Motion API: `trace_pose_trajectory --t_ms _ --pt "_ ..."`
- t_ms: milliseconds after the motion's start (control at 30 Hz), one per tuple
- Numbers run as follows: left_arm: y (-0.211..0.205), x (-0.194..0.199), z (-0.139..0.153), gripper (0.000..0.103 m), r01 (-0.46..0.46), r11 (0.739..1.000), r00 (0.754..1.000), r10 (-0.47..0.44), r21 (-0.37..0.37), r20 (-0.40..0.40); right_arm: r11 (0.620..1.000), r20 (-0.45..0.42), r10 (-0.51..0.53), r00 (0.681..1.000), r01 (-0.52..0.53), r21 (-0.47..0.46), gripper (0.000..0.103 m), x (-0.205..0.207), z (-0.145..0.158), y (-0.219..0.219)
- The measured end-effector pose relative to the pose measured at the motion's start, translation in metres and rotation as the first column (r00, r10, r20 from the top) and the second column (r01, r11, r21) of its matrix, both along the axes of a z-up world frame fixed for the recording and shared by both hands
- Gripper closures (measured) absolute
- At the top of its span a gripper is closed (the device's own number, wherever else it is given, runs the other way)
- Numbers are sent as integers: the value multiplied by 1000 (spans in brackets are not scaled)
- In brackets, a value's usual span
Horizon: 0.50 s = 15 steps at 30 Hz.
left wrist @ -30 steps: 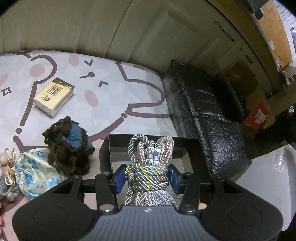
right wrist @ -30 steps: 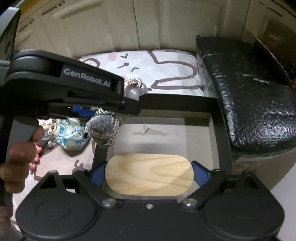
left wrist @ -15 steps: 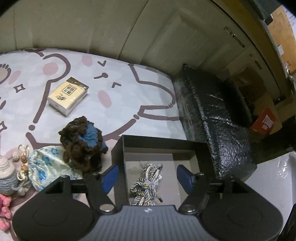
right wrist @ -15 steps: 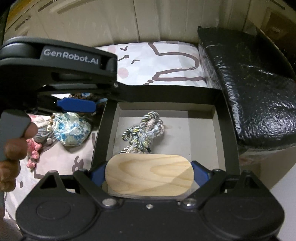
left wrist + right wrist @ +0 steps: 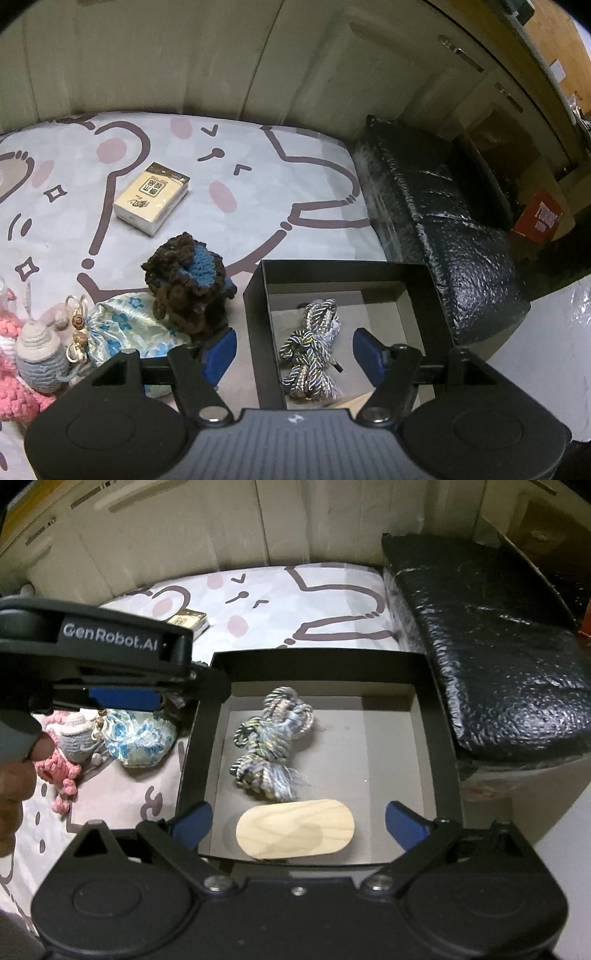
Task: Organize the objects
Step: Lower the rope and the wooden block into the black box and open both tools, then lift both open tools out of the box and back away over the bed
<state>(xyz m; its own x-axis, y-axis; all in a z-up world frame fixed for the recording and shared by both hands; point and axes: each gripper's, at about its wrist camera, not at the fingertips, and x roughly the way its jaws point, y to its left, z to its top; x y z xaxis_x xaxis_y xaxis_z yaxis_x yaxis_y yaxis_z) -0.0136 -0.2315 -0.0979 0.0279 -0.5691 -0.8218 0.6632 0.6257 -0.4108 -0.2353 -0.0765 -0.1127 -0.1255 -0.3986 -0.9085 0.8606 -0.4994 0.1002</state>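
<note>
The right gripper (image 5: 297, 821) is opening its jaws wide above the black box (image 5: 445, 760); the wooden oval piece (image 5: 295, 829) lies free on the box floor between them, touching neither pad. The rope bundle (image 5: 271, 746) lies just beside it. The left gripper (image 5: 291, 350) hovers over the box's left wall, about half open and empty. To finish the release well, I think the right one should lift straight up, so the fingers do not catch the wood or the box wall.

Box (image 5: 445, 738) floor right of the rope bundle (image 5: 271, 738) lies free (wooden oval (image 5: 295, 829) blocks the near edge)
</note>
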Motion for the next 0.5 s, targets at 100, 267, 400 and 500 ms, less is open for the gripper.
trace_pose_trajectory --t_ms 100,267,400,500 --pt "3 -2 5 32 8 1000 1000 -8 -4 15 1000 -4 -9 1000 9 -17 2 0 6 3" --pt "13 -1 15 31 2 1000 999 -2 -6 40 997 -10 -47 999 46 -64 2 -3 18 11" --pt "23 1 24 30 -7 1000 998 7 -7 55 992 -16 -85 996 83 -97 2 -4 28 17" --pt "30 0 30 26 -8 1000 997 8 -6 74 988 -30 -104 994 100 -116 2 -4 35 22"
